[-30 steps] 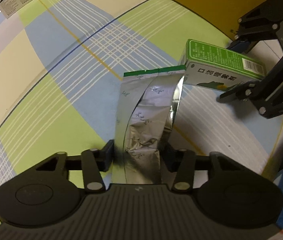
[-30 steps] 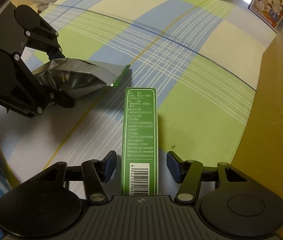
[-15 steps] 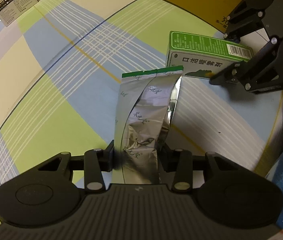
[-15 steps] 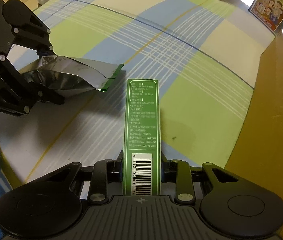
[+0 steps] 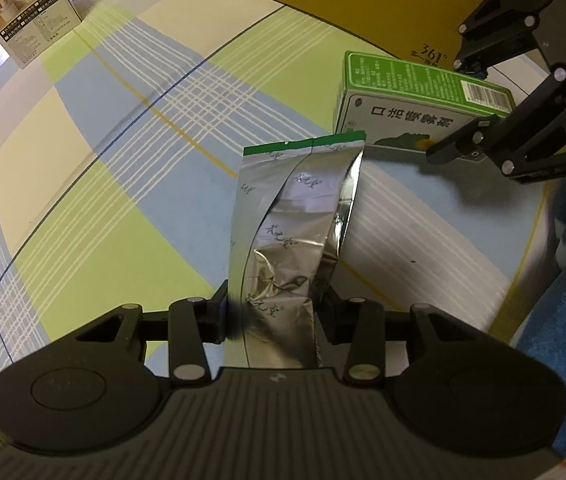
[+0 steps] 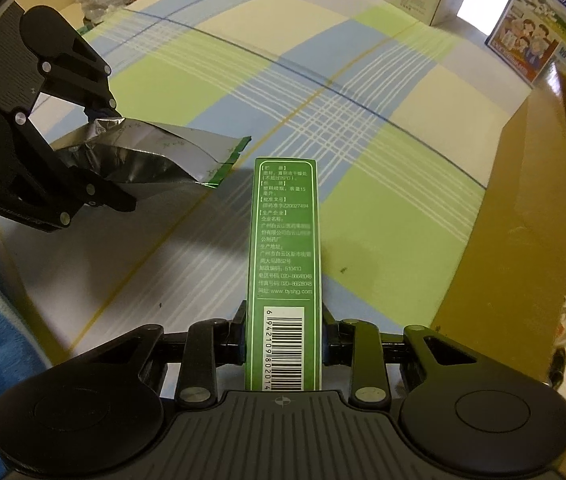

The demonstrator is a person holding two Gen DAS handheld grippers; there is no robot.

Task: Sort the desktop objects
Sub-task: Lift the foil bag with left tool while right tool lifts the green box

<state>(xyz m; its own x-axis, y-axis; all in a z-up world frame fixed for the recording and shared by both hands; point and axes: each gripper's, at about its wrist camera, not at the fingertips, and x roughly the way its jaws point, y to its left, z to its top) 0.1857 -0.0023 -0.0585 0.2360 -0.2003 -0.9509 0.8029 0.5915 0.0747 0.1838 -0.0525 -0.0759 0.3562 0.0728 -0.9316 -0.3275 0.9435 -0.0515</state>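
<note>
The left claw (image 5: 273, 314) grips the near end of a silver foil pouch (image 5: 295, 216), which points toward 12 o'clock over the checked surface (image 5: 83, 184). At its 2 o'clock, the right claw (image 6: 282, 338) clamps a green box (image 6: 285, 240)

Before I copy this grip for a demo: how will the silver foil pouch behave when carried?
Probably floppy: the foil pouch is creased and bends beyond the left tool. Likely light, since it juts out unsupported. Its glossy surface might slip.
</note>
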